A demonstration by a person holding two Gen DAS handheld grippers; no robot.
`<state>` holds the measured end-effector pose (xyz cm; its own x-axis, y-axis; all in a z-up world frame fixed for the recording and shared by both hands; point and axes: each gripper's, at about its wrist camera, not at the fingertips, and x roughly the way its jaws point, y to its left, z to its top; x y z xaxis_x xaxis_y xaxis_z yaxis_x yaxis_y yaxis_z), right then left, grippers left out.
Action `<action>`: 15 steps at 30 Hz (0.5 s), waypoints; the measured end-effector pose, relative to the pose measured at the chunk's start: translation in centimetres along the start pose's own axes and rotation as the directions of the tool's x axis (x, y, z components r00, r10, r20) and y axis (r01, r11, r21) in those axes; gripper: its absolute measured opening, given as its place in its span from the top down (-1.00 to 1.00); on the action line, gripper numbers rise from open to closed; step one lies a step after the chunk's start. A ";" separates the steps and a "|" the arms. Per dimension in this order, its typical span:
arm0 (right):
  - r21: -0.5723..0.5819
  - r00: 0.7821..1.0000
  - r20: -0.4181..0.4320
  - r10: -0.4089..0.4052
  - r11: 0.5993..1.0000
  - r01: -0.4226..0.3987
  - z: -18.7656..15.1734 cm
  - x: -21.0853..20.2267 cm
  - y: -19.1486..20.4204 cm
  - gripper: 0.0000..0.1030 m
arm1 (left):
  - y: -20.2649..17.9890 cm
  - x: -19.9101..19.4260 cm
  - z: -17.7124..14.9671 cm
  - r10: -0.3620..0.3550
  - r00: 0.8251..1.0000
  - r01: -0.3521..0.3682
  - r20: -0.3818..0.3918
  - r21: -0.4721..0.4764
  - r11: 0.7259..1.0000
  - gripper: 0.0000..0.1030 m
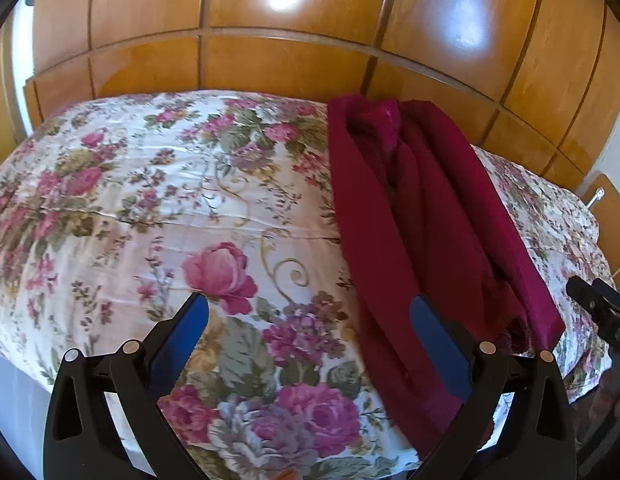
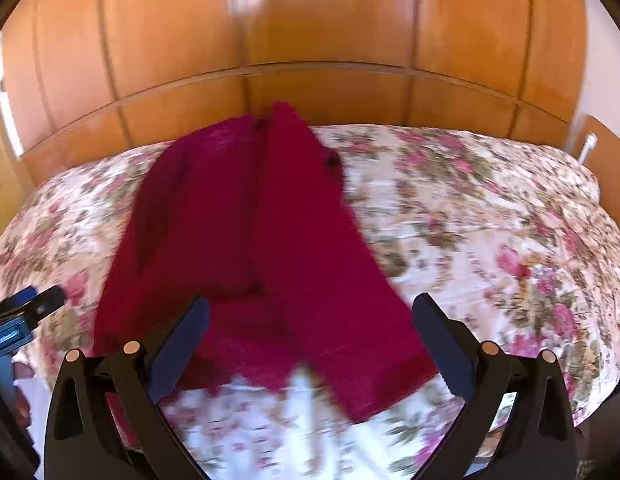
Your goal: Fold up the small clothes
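From the left wrist, the left gripper [image 1: 310, 312] is wide open and holds nothing. It hangs over the near edge of the bed [image 1: 150, 184] with the flowery cover. The dark red cloth [image 1: 421, 216] lies in a long strip toward the bed's right side, from the far edge to the near edge.

From the right wrist, the right gripper [image 2: 310, 312] is wide open too, empty, above the red cloth's near end. The wooden wardrobe [image 2: 310, 32] stands behind the bed.

No readable text — none anywhere
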<state>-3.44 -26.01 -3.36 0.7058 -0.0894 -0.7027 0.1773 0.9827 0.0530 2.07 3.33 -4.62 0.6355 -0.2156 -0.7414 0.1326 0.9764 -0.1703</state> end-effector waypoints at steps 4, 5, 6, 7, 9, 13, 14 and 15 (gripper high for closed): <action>0.076 0.996 -0.082 -0.034 0.996 0.040 -0.4 2.7 -4.0 -0.96 | -1.0 0.8 0.1 0.018 1.000 -0.017 -0.018 0.052 0.998 -0.94; 0.091 0.994 -0.106 -0.041 0.995 0.050 -0.6 3.5 -4.9 -0.96 | -1.4 1.1 0.1 0.030 0.999 -0.028 -0.027 0.072 0.997 -0.94; 0.098 0.991 -0.123 -0.045 0.994 0.058 -0.9 4.0 -5.4 -0.96 | -1.7 1.3 0.0 0.036 0.999 -0.033 -0.035 0.087 0.996 -0.94; 0.104 0.989 -0.142 -0.045 0.993 0.060 -1.2 4.6 -5.9 -0.95 | -2.0 1.5 0.0 0.044 0.998 -0.039 -0.044 0.107 0.994 -0.94; 0.110 0.981 -0.191 -0.023 0.993 0.045 -1.9 5.9 -6.5 -0.75 | -2.7 1.9 -0.2 0.045 0.998 -0.037 -0.054 0.130 0.991 -0.94; 0.077 0.969 -0.246 0.037 0.997 -0.018 -2.8 7.0 -6.2 -0.03 | -3.4 2.7 -0.3 0.039 0.997 -0.028 -0.067 0.152 0.988 -0.94; 0.051 0.970 -0.240 0.035 0.998 -0.024 -2.8 6.9 -5.9 0.03 | -3.5 2.9 -0.3 0.040 0.997 -0.029 -0.069 0.152 0.988 -0.92; 0.017 0.971 -0.236 0.042 0.999 -0.039 -2.8 6.7 -5.6 0.17 | -3.6 3.1 -0.3 0.041 0.996 -0.030 -0.074 0.150 0.988 -0.92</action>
<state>-1.64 -31.62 -10.38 0.5312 -0.0078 -0.8472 0.1619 0.9825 0.0925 3.33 -0.81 -6.49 0.5826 -0.1753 -0.7937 0.2265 0.9728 -0.0486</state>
